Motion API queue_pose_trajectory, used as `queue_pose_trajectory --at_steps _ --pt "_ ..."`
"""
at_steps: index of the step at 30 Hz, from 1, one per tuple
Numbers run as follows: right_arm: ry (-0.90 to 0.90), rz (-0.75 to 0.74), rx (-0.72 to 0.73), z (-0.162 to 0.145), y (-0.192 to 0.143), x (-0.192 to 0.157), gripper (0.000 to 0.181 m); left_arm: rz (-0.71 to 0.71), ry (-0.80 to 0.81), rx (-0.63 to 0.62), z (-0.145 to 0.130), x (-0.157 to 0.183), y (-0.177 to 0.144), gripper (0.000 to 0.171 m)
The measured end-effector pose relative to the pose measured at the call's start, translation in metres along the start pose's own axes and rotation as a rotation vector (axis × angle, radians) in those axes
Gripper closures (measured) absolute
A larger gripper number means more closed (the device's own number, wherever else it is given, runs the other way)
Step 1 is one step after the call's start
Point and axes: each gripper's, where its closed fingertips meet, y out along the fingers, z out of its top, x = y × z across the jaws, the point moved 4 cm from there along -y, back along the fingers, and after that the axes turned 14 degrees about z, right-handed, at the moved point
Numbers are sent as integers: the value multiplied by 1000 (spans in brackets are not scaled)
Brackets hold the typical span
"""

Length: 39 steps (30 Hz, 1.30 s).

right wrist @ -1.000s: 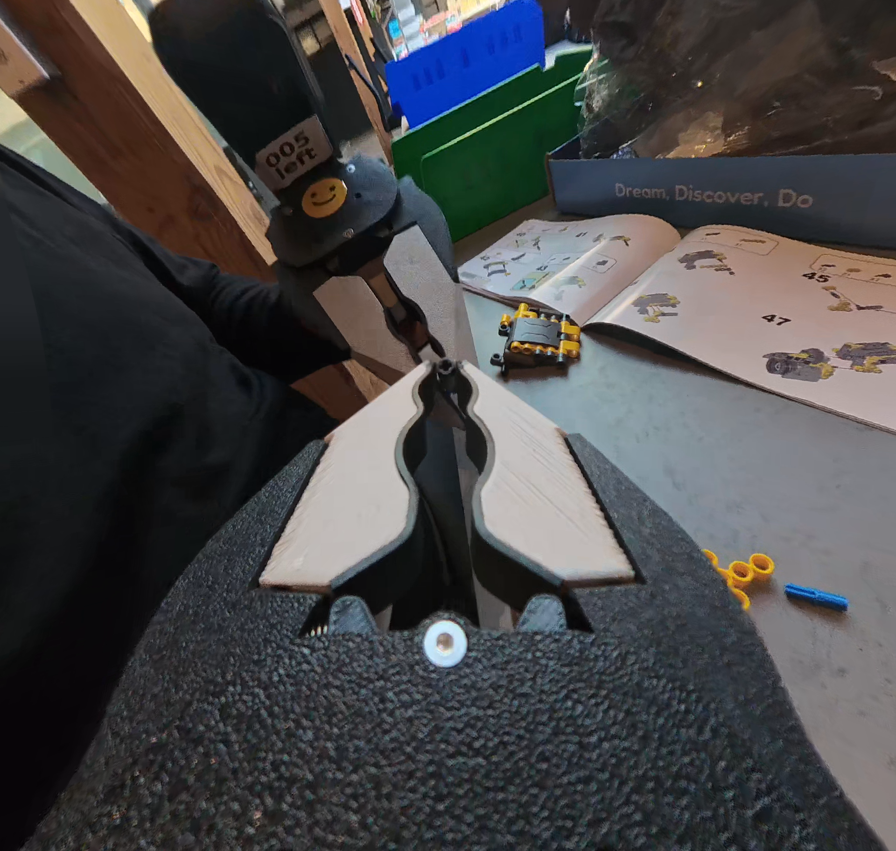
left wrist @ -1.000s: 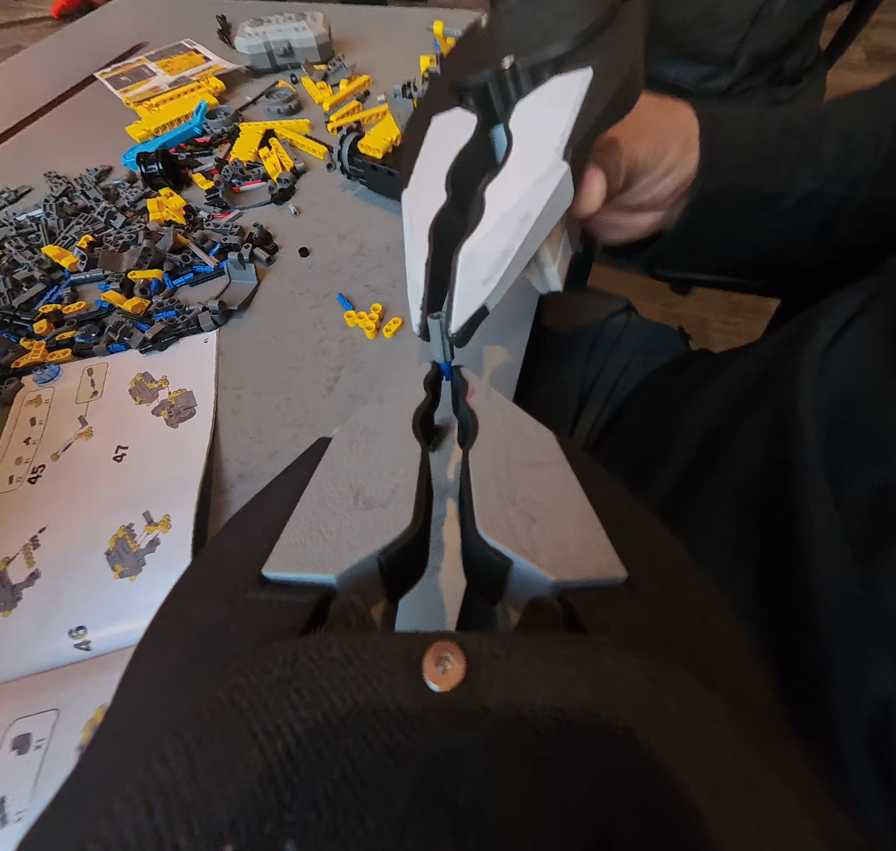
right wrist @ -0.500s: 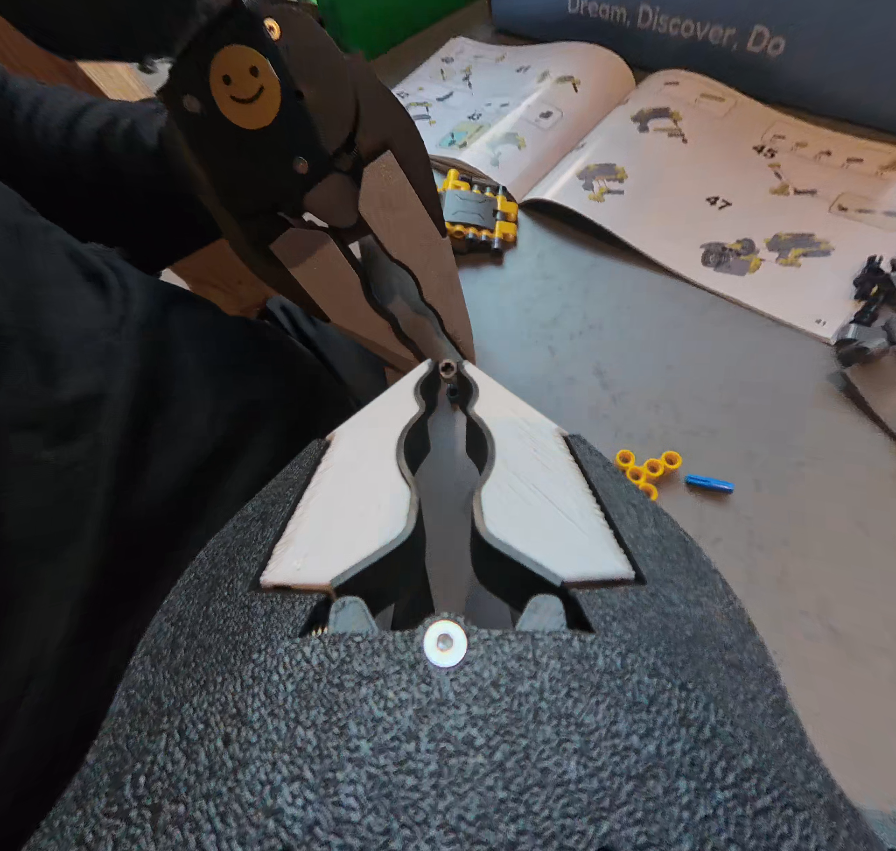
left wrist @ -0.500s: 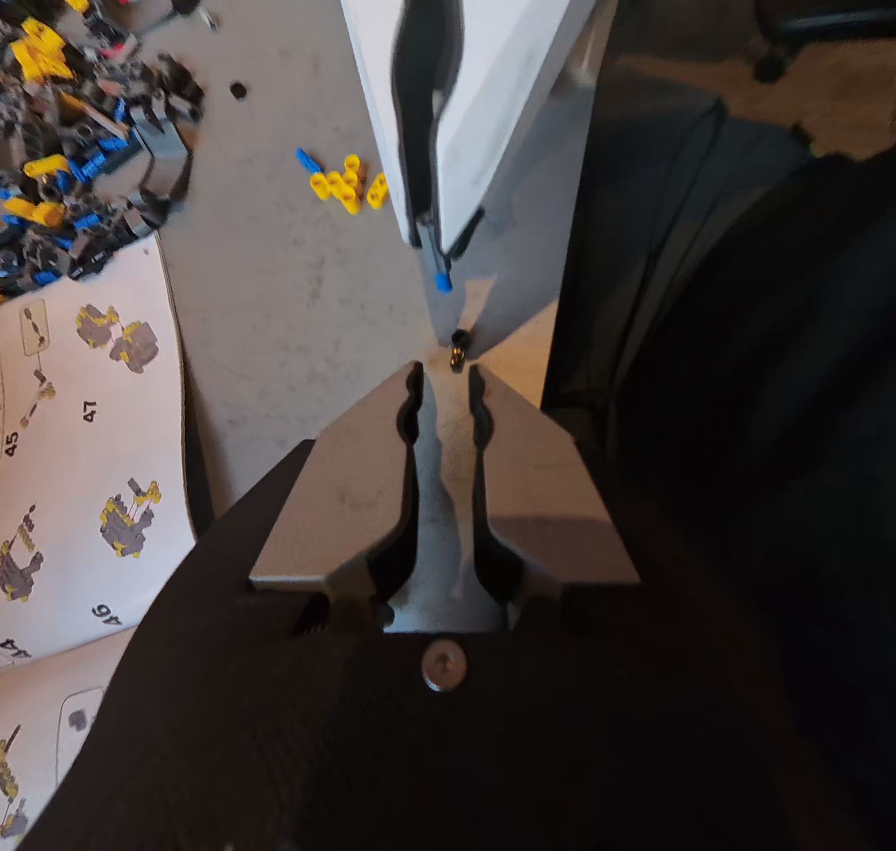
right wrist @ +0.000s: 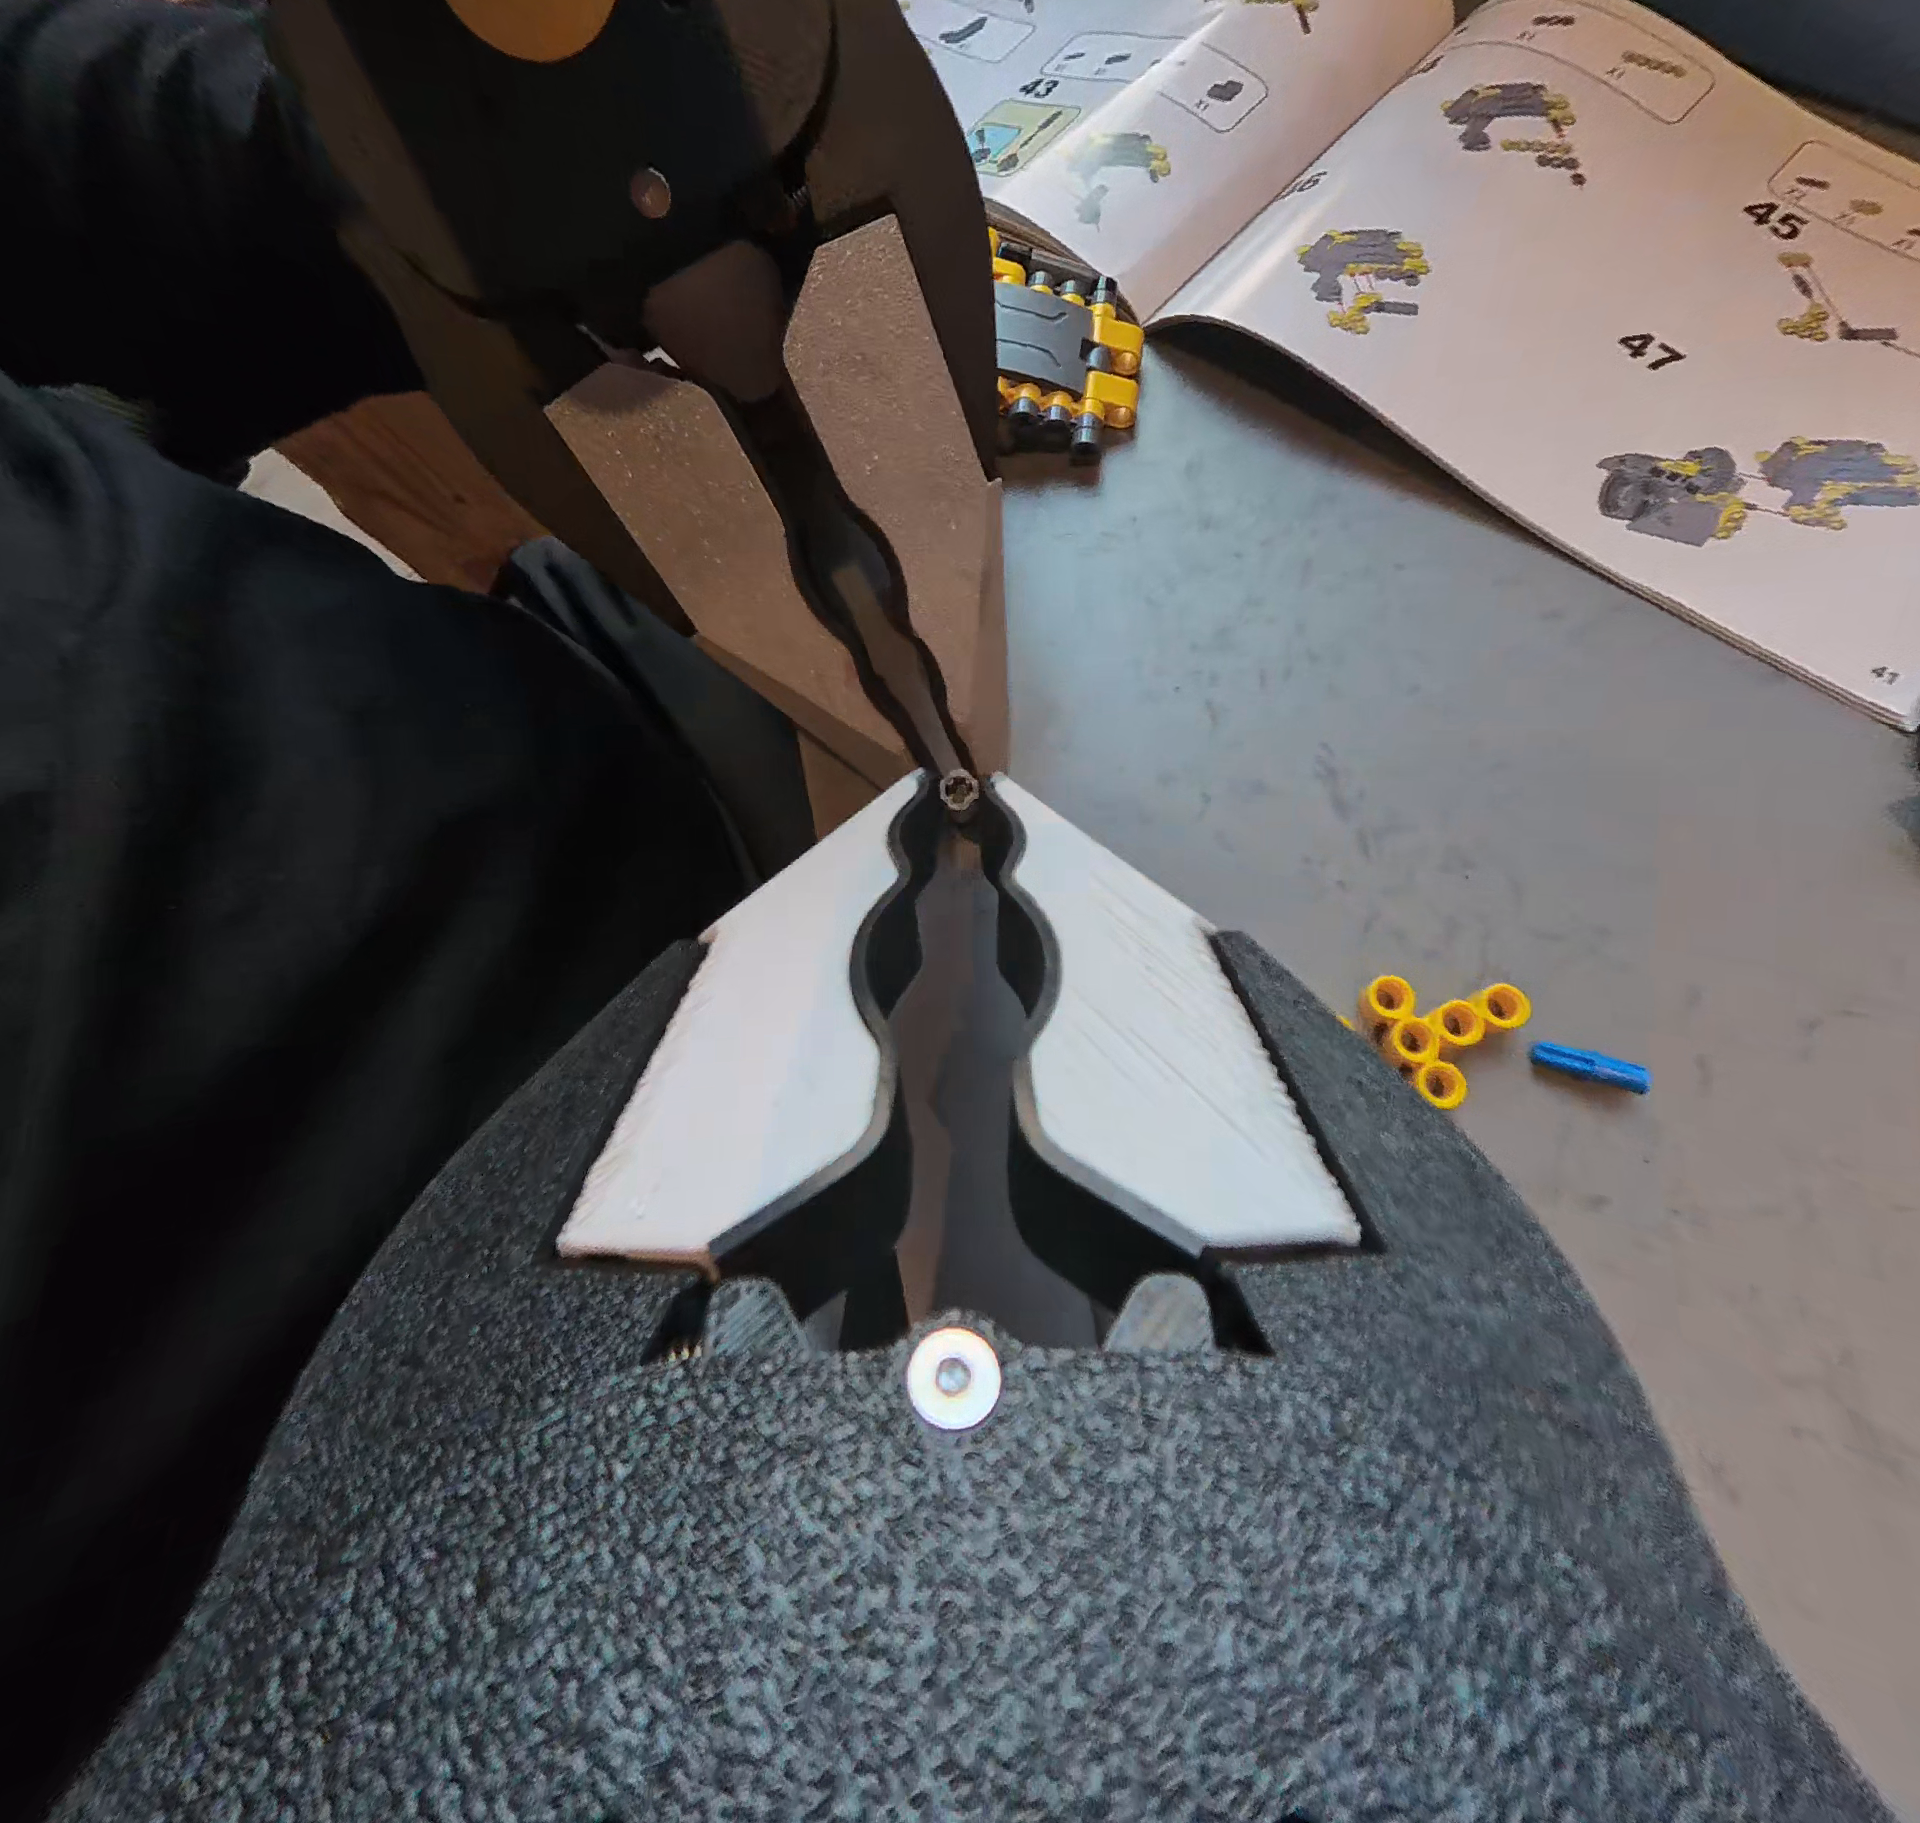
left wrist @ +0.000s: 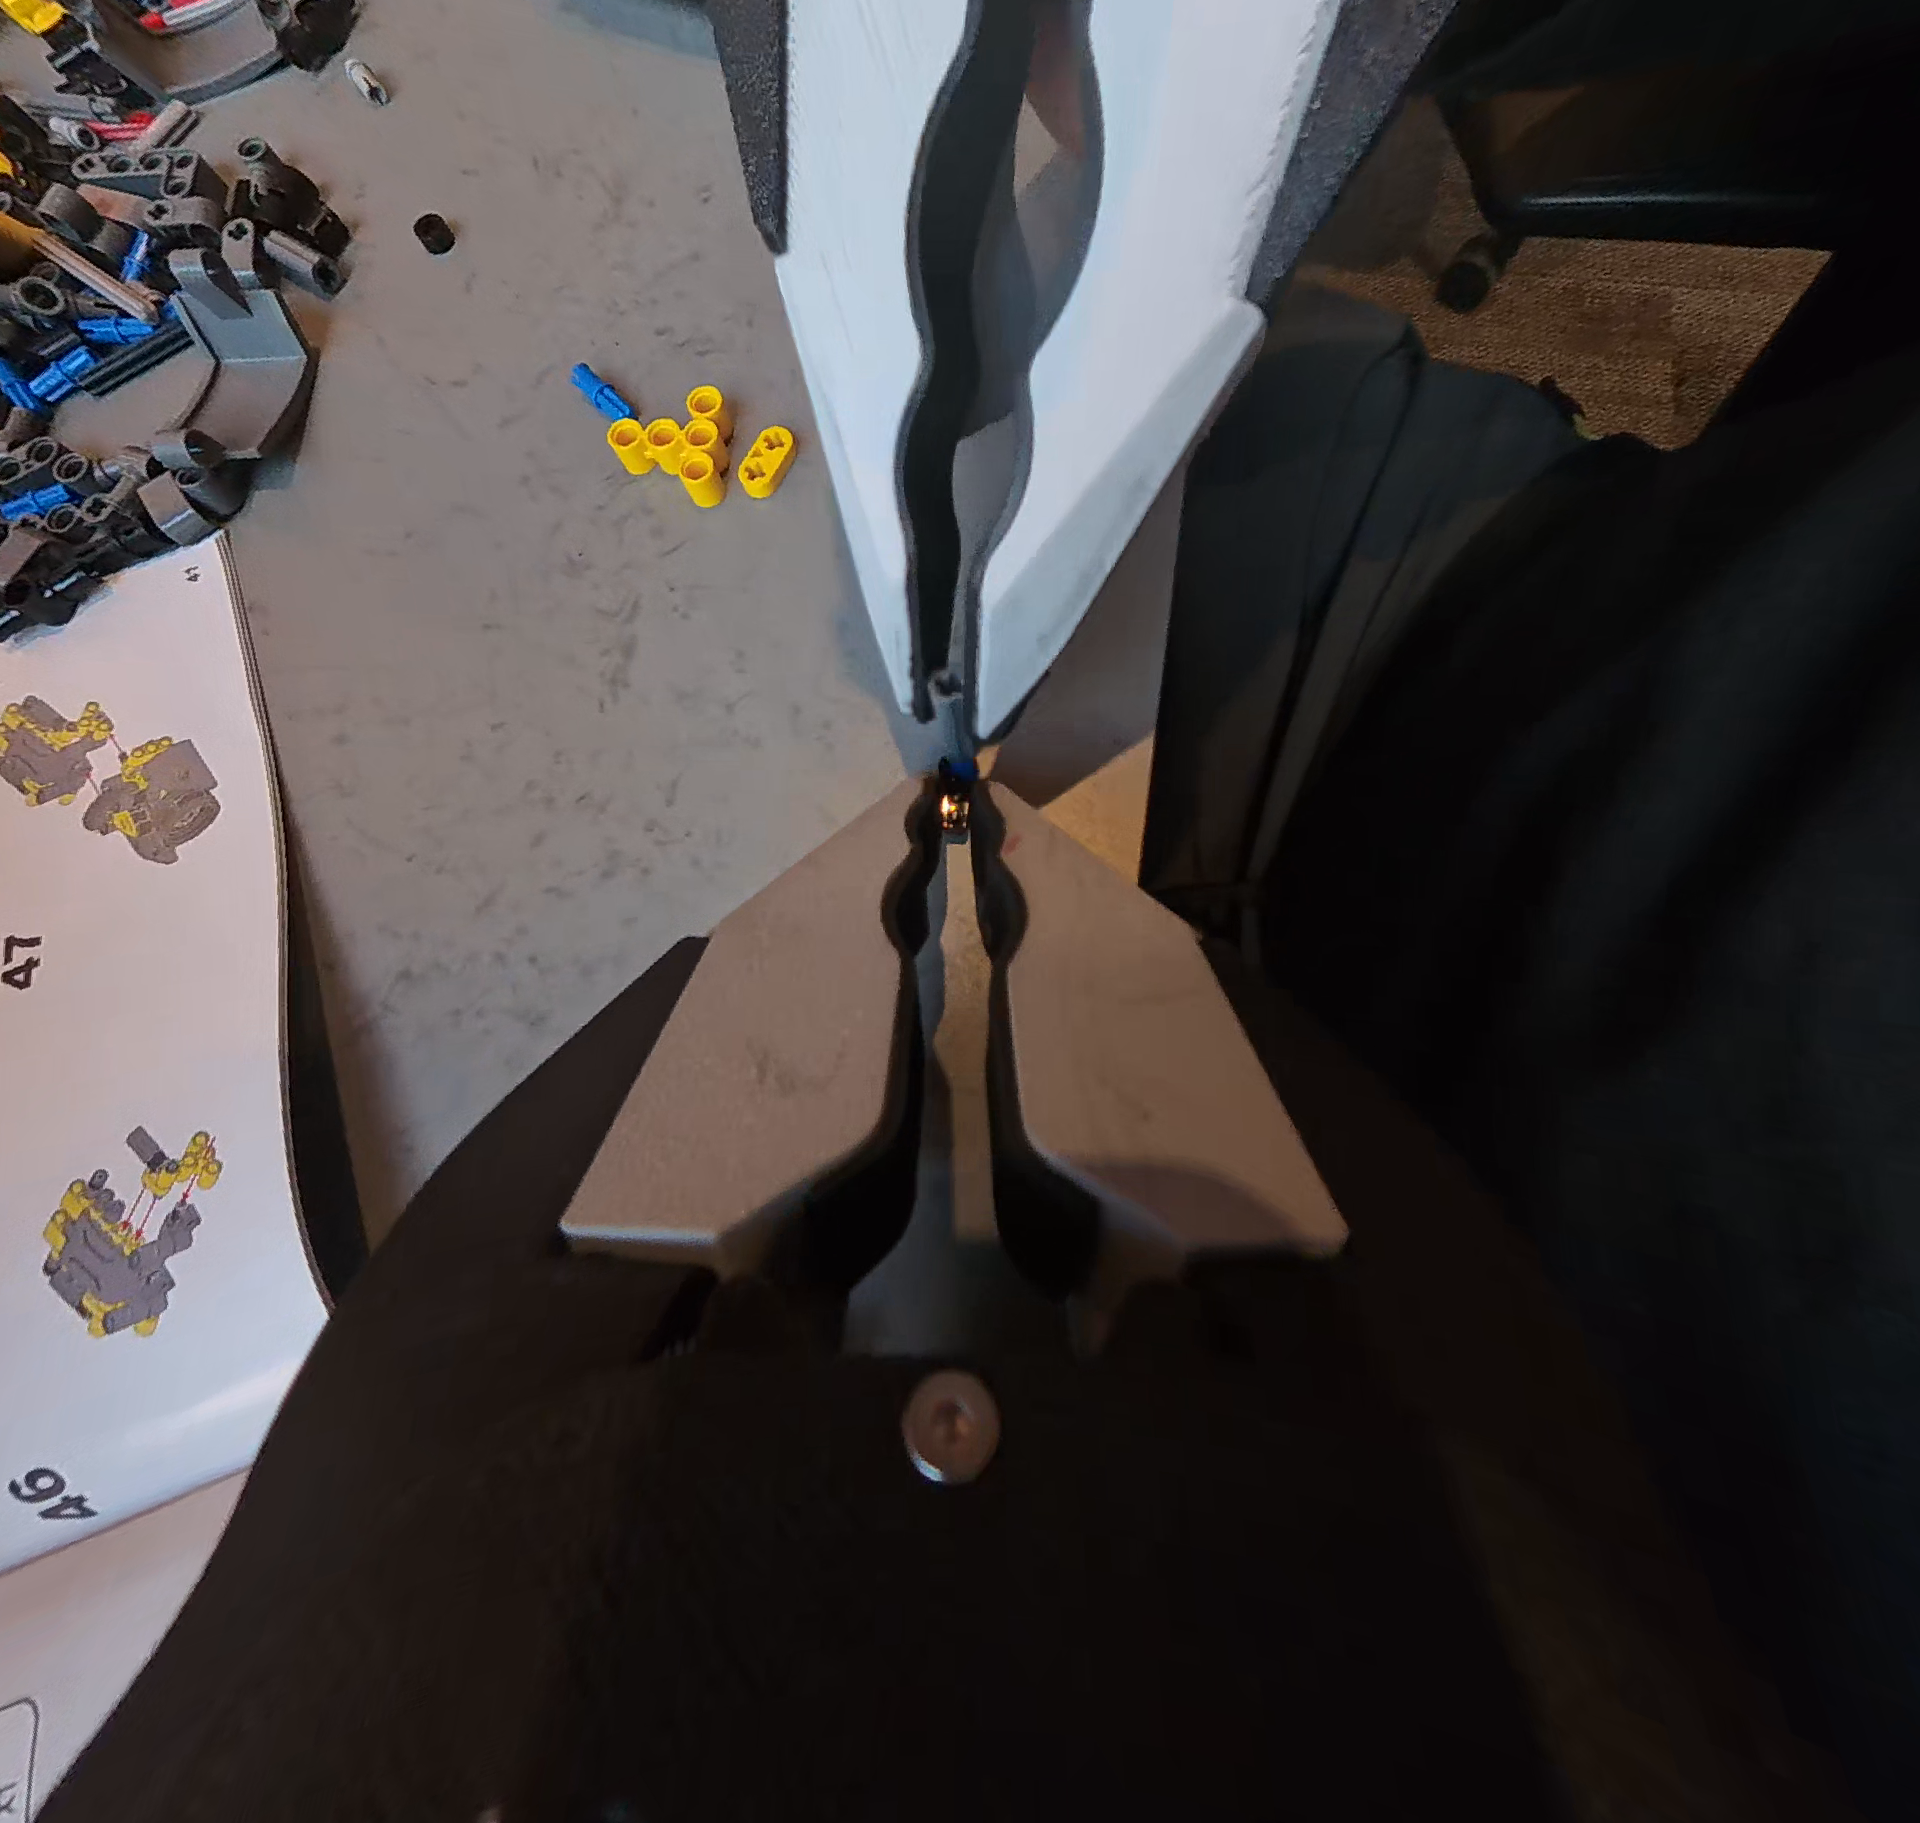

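My left gripper (left wrist: 954, 809) is shut on a small black piece (left wrist: 954, 813) held at its fingertips. My right gripper (left wrist: 948, 708) comes in from the top of the left wrist view with white fingers. It is shut on a small grey connector (left wrist: 945, 698) with a blue pin tip (left wrist: 964, 765) sticking out toward the black piece. The two held parts meet tip to tip above the near edge of the grey table (left wrist: 499, 682). In the right wrist view my right gripper (right wrist: 956, 794) holds the grey connector (right wrist: 956, 789) end-on, and the left gripper (right wrist: 951, 750) stands just behind it.
A cluster of yellow connectors (left wrist: 691, 438) and a loose blue pin (left wrist: 601, 389) lie on the table. An open instruction booklet (left wrist: 125, 942) lies at the left, with a pile of dark, yellow and blue parts (left wrist: 125, 215) behind it. A small yellow-and-black assembly (right wrist: 1060, 339) sits by the booklet (right wrist: 1455, 267). A person's dark clothing lies off the table edge. Only a small space, under 4 cm, lies between the two pairs of fingers.
Half a second ago my left gripper was open and apart from the right one, the black piece in front of it. Now it is shut on that piece and tip to tip with the right gripper's part.
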Motion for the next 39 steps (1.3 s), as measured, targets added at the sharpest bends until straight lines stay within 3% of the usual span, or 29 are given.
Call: queue_pose_trajectory --at_steps 8,20,28,36,39 --pt "-19 -25 -28 0 -1 1 176 1 -3 2 0 0 0 170" --pt "-305 -85 -349 3 4 -6 176 54 -17 -1 0 2 0 170" --pt "-390 -75 -484 7 8 -7 176 84 -30 -3 -1 3 -1 170" --pt "-72 82 -337 5 7 4 176 100 -46 1 -1 4 -1 170" --pt "-82 90 -322 4 8 5 176 95 -52 0 -1 4 -1 170"
